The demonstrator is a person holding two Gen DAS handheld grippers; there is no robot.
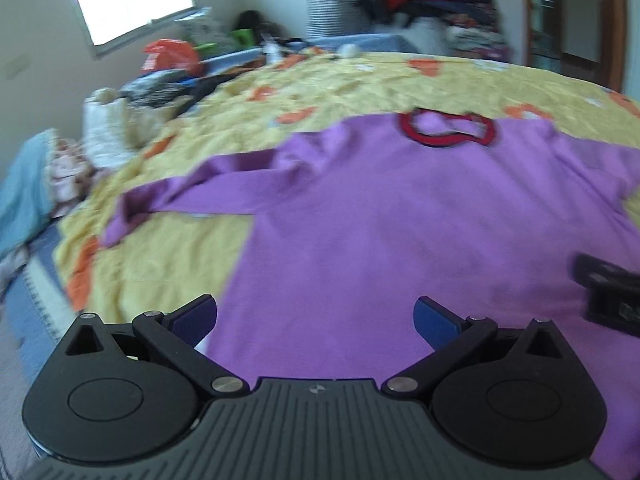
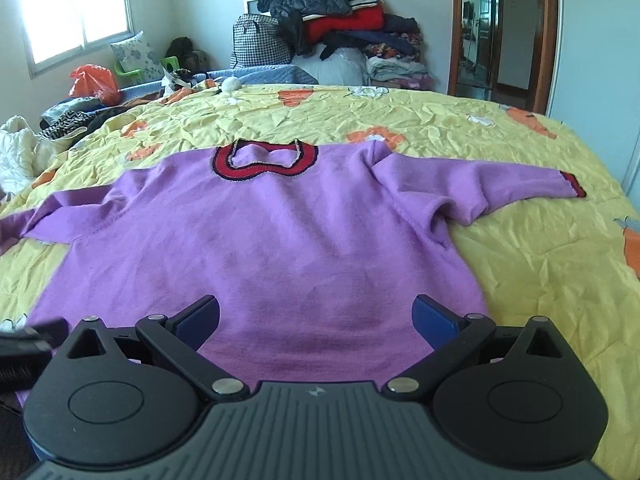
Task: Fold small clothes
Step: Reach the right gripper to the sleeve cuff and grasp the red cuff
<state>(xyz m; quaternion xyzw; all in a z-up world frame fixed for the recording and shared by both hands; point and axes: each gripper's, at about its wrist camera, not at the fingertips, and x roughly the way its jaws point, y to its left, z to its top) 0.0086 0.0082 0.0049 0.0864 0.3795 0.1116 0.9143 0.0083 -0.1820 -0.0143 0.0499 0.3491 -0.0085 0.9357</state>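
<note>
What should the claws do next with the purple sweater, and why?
Probably lower the right claw onto the purple sweater at its bottom edge. The sweater lies flat on the yellow bedspread, sleeves spread, unfolded, and both the right and left claw hover open, holding nothing.

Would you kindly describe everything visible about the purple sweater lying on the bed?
The purple knit sweater looks soft and fuzzy, with a red neckband edged in dark trim and a matching red cuff on one long sleeve. It lies spread flat on the crumpled yellow bedspread, neck away from the cameras, both sleeves stretched outward, hem nearest. It is not yet folded. The left gripper and right gripper are open near the hem, holding nothing.
</note>
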